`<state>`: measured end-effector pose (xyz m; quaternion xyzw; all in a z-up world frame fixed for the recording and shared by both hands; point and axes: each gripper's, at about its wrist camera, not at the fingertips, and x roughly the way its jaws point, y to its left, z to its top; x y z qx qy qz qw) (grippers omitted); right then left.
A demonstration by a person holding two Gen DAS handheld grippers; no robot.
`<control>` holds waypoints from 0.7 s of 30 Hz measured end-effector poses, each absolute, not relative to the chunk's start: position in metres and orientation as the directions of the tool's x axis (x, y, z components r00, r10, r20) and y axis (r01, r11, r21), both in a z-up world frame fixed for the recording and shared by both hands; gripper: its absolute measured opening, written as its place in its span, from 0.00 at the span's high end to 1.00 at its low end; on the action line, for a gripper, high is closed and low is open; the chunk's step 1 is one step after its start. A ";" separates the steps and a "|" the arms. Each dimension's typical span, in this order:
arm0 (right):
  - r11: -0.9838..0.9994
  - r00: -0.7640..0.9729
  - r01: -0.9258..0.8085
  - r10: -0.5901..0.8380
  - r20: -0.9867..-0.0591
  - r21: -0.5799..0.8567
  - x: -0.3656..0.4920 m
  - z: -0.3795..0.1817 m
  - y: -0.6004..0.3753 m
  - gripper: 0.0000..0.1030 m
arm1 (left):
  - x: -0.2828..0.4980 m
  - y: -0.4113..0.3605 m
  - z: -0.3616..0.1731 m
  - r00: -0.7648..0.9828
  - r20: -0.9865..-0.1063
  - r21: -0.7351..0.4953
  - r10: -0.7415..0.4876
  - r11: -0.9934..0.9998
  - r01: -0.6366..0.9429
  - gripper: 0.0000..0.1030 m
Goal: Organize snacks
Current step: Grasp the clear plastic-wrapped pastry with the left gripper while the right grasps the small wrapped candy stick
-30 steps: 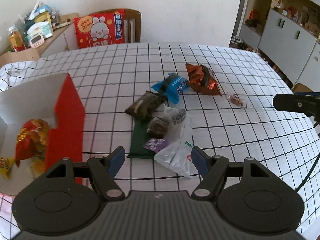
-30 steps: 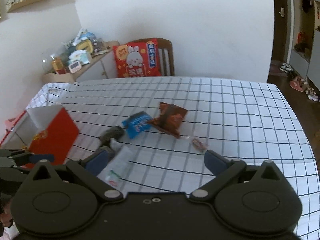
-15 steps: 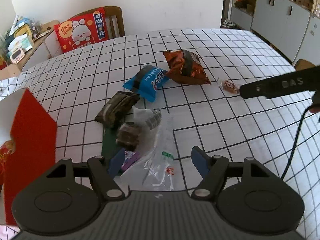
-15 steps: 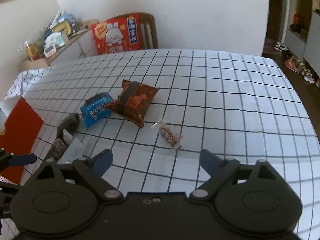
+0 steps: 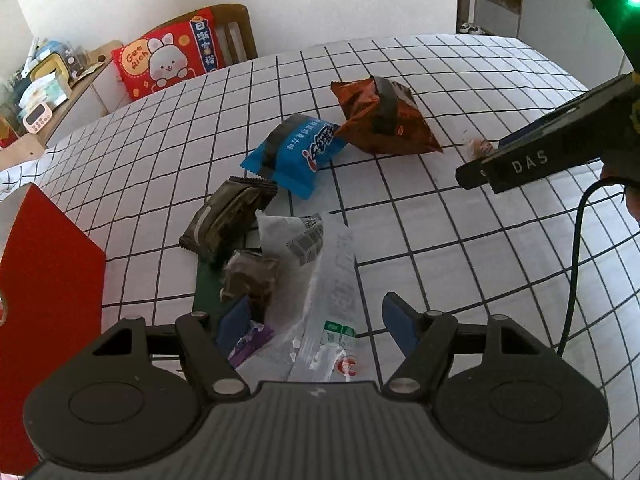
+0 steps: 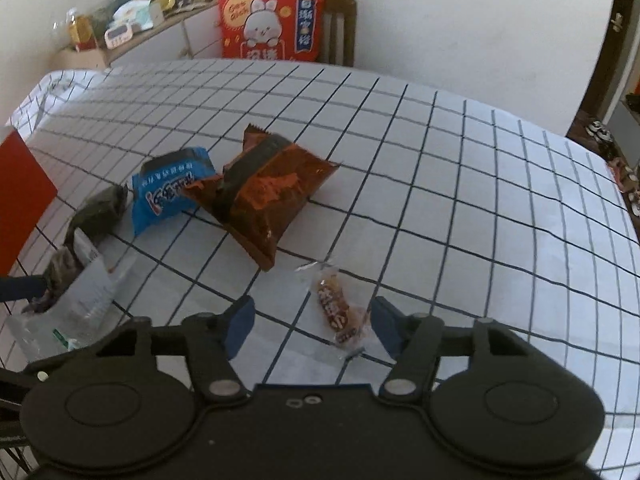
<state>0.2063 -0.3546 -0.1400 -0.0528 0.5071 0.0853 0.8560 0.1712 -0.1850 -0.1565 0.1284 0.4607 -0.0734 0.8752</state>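
Observation:
My left gripper (image 5: 316,326) is open and low over a clear plastic bag (image 5: 328,280), which lies between its fingers without being pressed. A dark brown snack (image 5: 250,280) and a purple one (image 5: 250,342) sit by the left finger. Beyond lie an olive packet (image 5: 228,220), a blue packet (image 5: 296,152) and an orange-brown bag (image 5: 384,120). My right gripper (image 6: 312,326) is closing its jaws around a small wrapped candy (image 6: 336,308); the pads do not touch it. The orange-brown bag (image 6: 268,188) and blue packet (image 6: 168,196) lie past it.
A red and white box (image 5: 48,280) stands at the left of the checked tablecloth (image 5: 480,280). A chair with a red rabbit cushion (image 5: 168,56) is at the far edge, next to a cluttered sideboard (image 5: 40,92). Grey cabinets (image 5: 560,12) stand at the far right.
Both grippers have come down and forward toward the table. The right jaws have narrowed around the small candy. The left gripper now straddles the clear bag, and the red box has slid to the view's edge.

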 end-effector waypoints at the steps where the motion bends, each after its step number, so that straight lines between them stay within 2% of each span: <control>1: 0.978 0.469 -0.209 0.092 -0.879 -0.009 0.206 -0.142 -0.354 0.45 | 0.173 -0.185 -0.157 0.562 -0.827 0.158 -0.007 0.957 0.244 0.33; 3: 0.975 0.465 -0.223 0.094 -0.880 -0.013 0.207 -0.144 -0.353 0.52 | 0.176 -0.184 -0.158 0.556 -0.831 0.151 -0.005 0.960 0.234 0.37; 8: 0.966 0.475 -0.254 0.089 -0.876 -0.039 0.204 -0.145 -0.349 0.64 | 0.180 -0.183 -0.163 0.524 -0.852 0.138 0.001 0.965 0.223 0.58; 10: 0.964 0.479 -0.260 0.084 -0.874 -0.050 0.203 -0.145 -0.348 0.69 | 0.179 -0.182 -0.162 0.524 -0.852 0.135 -0.002 0.965 0.223 0.63; 12: 0.964 0.482 -0.260 0.075 -0.873 -0.060 0.201 -0.145 -0.347 0.81 | 0.179 -0.180 -0.161 0.521 -0.854 0.123 -0.011 0.967 0.222 0.67; 14: 0.967 0.480 -0.249 0.078 -0.874 -0.051 0.200 -0.144 -0.348 0.85 | 0.179 -0.179 -0.159 0.517 -0.856 0.114 -0.016 0.969 0.219 0.71; 21: 0.985 0.486 -0.174 0.090 -0.869 0.005 0.183 -0.135 -0.353 0.86 | 0.171 -0.171 -0.151 0.500 -0.864 0.056 -0.054 0.978 0.202 0.75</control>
